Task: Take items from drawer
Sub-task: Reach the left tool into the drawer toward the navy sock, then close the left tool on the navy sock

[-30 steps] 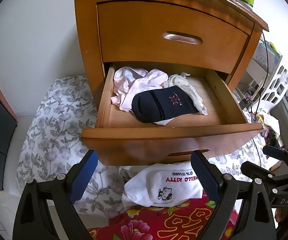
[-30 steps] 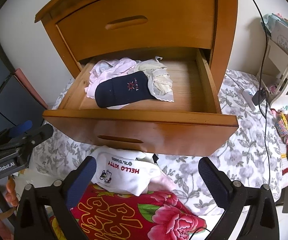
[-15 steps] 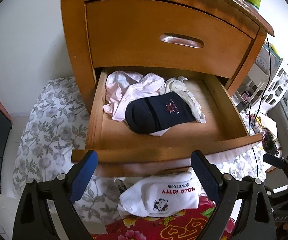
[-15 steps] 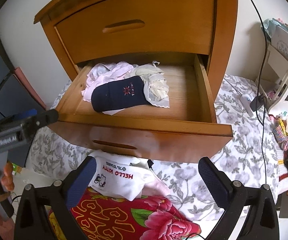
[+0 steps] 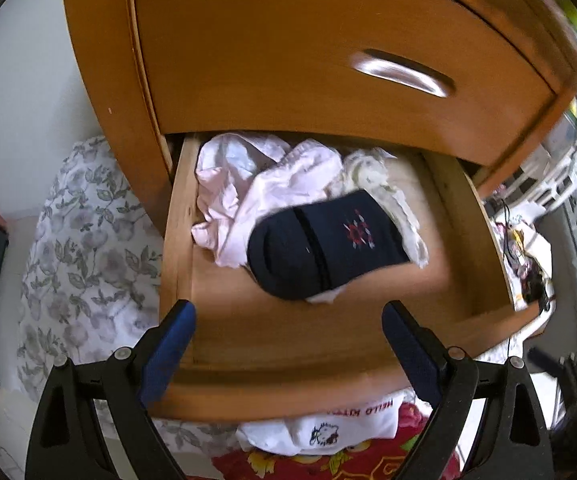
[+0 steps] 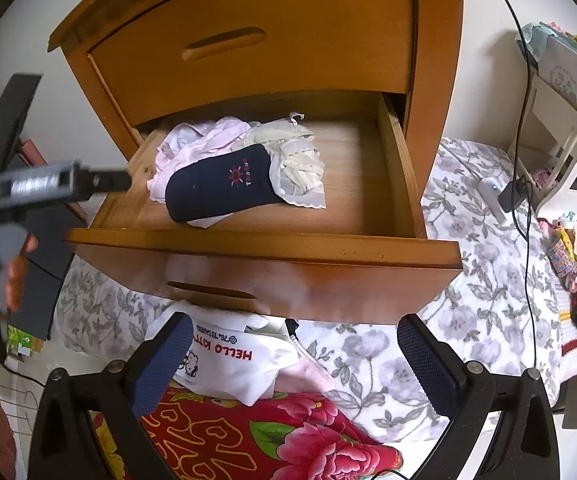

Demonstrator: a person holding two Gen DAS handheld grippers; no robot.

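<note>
1. Wooden nightstand (image 6: 248, 60) stood against a pale wall, its lower drawer (image 6: 264, 240) pulled open above a floral sheet (image 6: 468, 280) and a red flowered blanket (image 6: 248, 440).
2. A navy sock (image 5: 324, 244) lay on top of the pile in the drawer, towards the left side and nearer the front rail than the back, with a small red emblem on it.
3. Under and behind the navy sock sat crumpled pink cloth (image 5: 248, 184) against the left wall of the drawer, and a cream lacy piece (image 6: 296, 160) at its right; the right half of the drawer floor was bare.
4. The left gripper (image 5: 288, 320) hung over the drawer's front edge, fingers spread wide and holding nothing, roughly in line with the sock.
5. The right gripper (image 6: 288, 344) was likewise spread and empty, lower down in front of the drawer face, above a white Hello Kitty garment (image 6: 228, 360) lying on the bedding.
6. Risk, as I judged it: the left wrist view was smeared, so the exact gap to the sock was hard to read, and a fast descent could knock a finger on the front rail.
7. A shallow pinch might also catch the white cloth peeking from beneath the sock, or the pink fabric, dragging several pieces out together or letting the sock slip.
</note>
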